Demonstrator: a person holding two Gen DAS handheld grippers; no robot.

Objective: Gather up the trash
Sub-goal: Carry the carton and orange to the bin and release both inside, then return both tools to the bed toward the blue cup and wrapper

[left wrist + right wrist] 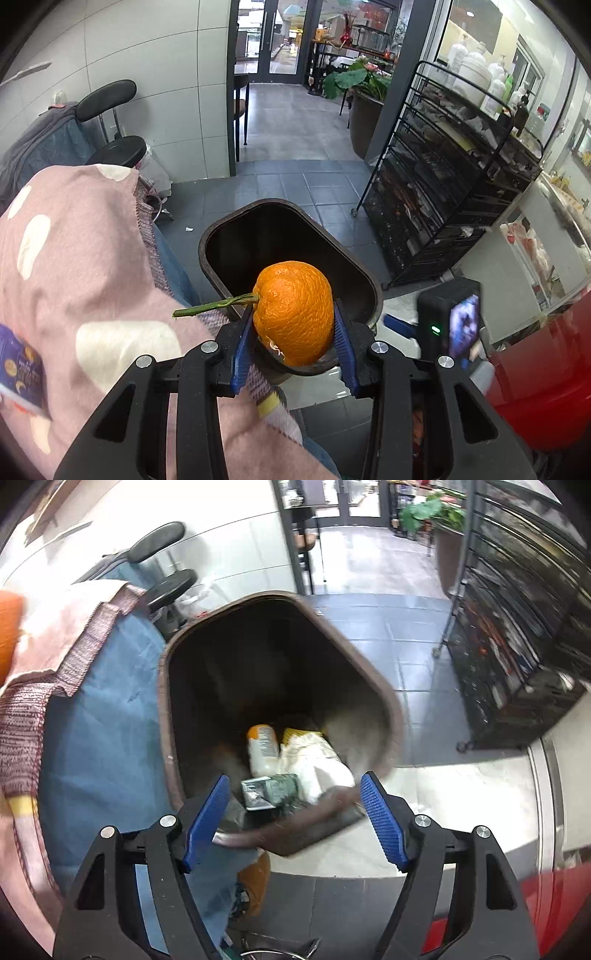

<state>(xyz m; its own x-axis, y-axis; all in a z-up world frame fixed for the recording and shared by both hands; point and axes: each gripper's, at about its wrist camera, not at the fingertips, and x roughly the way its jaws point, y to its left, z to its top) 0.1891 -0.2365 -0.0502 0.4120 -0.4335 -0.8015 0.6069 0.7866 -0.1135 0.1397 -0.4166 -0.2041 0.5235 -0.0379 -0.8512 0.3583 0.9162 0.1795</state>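
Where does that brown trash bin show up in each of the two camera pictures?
Left wrist view: the brown trash bin sits at lower centre, just behind the orange clamped in the left gripper.
Right wrist view: the bin fills the centre, seen from above with trash inside, beyond the open, empty right gripper.
Shared landmark: the black wire rack stands right of the bin in both.

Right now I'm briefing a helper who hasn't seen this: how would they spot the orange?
Find the dark brown bin on the tiled floor. Above its near rim, the left gripper clamps the orange. It is the only bright, dimpled fruit, with a green stem.
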